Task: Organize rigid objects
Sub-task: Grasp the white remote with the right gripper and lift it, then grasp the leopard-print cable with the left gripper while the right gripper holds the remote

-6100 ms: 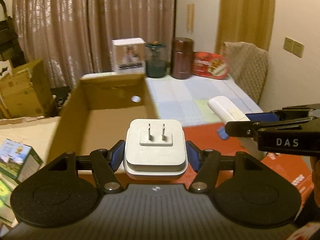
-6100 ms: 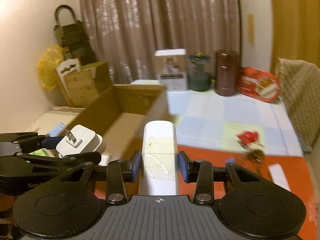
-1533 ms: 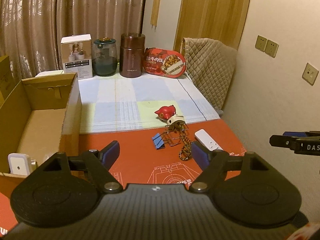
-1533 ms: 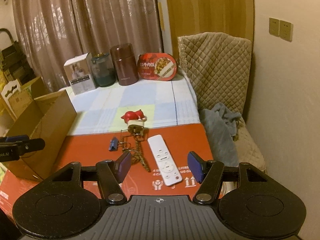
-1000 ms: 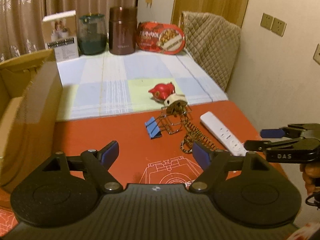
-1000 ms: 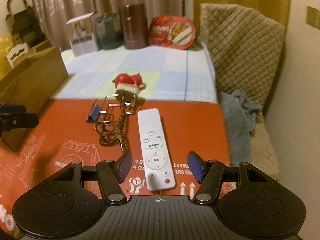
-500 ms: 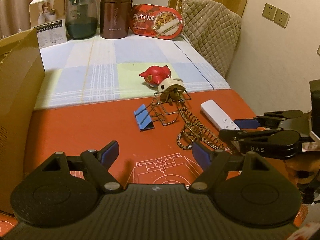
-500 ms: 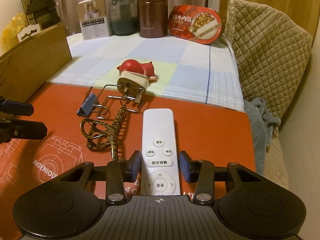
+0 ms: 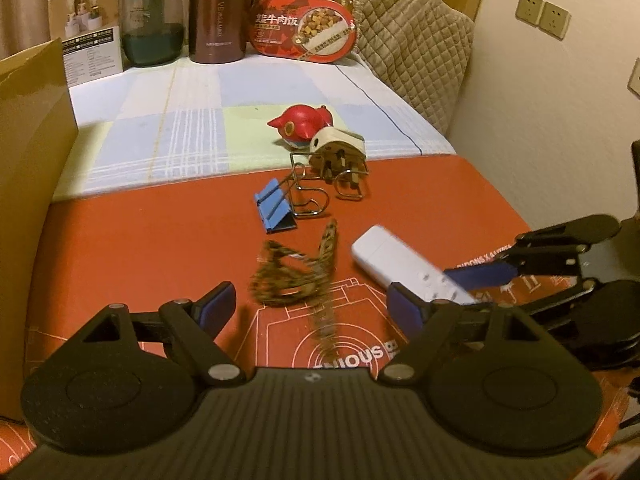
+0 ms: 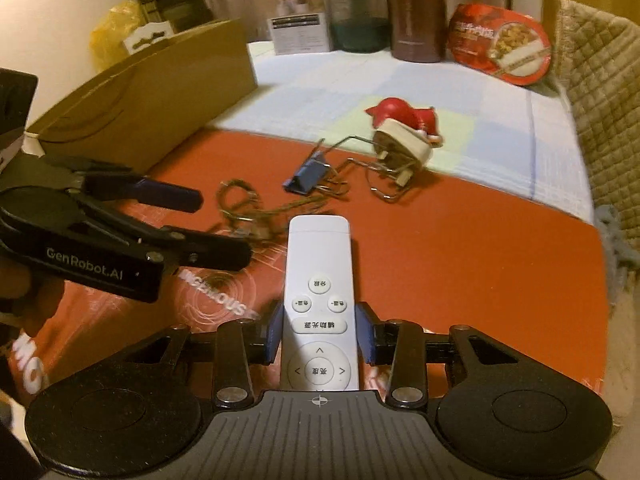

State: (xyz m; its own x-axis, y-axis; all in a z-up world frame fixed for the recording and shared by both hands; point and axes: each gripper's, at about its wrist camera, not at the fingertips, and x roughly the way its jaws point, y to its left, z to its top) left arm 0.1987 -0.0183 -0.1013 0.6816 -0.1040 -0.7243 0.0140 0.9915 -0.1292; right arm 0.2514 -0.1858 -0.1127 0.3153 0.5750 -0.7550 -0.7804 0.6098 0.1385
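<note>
Right gripper [image 10: 320,336] is clamped on the white remote [image 10: 319,300] just above the red mat [image 10: 460,256]; left gripper [image 9: 310,300], jaws opening, hangs over the blurred patterned cord [image 9: 296,272], which probably could snag the remote.

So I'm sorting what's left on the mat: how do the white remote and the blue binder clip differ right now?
The remote is clamped in the right gripper; the clip lies free on the red mat. The remote is long, flat and white; the clip is short, wedge-shaped and blue, with wire handles. Both are rigid, and neither is in the cardboard box.
</note>
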